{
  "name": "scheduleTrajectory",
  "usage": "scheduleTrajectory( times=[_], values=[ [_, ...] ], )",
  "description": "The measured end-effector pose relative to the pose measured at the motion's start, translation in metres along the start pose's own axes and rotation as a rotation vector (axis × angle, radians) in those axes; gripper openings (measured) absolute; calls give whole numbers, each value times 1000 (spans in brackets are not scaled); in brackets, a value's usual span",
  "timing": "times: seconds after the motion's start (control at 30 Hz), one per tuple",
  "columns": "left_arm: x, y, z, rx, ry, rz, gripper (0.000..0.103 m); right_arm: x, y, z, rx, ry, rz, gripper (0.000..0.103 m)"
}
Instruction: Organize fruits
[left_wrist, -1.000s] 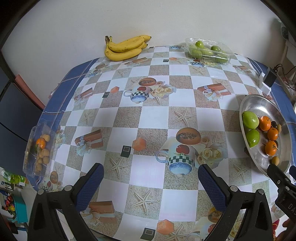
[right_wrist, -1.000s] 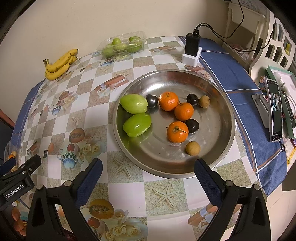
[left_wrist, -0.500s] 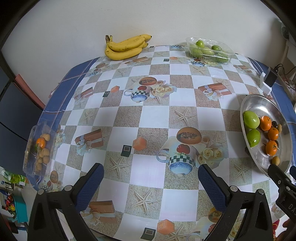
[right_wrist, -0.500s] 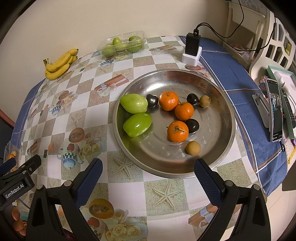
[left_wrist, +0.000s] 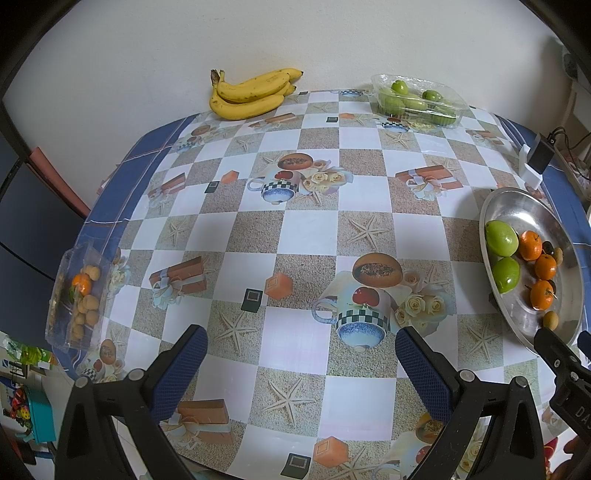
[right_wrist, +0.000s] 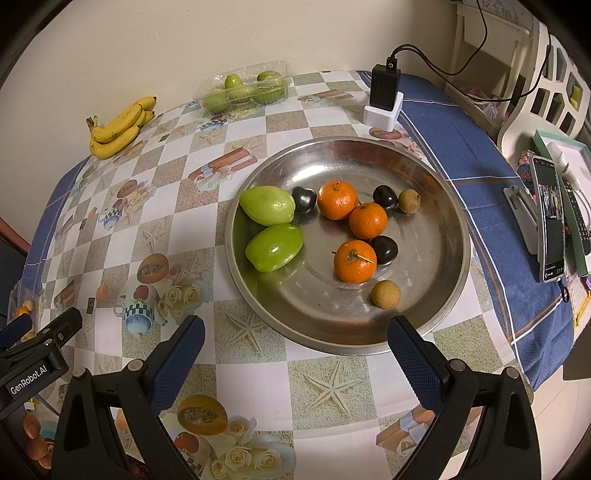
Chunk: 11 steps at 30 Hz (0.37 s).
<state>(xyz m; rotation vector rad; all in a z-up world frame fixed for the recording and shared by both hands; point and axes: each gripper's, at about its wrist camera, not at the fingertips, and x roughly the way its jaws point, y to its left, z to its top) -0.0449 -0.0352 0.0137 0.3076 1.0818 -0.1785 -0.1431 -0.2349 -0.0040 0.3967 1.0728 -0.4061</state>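
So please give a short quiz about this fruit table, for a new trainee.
1. True or false: the right gripper holds an orange.
2. How many oranges lie in the metal tray?
3. The bananas lie: A) in the tray, B) on the table by the wall, C) in the clear box.

Key: 1. False, both it and the left gripper are open and hold nothing. 2. Three. 3. B.

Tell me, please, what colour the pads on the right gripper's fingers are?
Dark blue with a fine mesh texture, on black arms; the pads show best in the right wrist view.
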Motion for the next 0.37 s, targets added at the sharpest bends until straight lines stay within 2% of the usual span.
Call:
scheduleTrajectory(
  times=[0.37],
  values=[
    [1, -1, -2, 3, -1, -3, 103, 0, -1, 1, -1, 0, 0, 99]
  ],
)
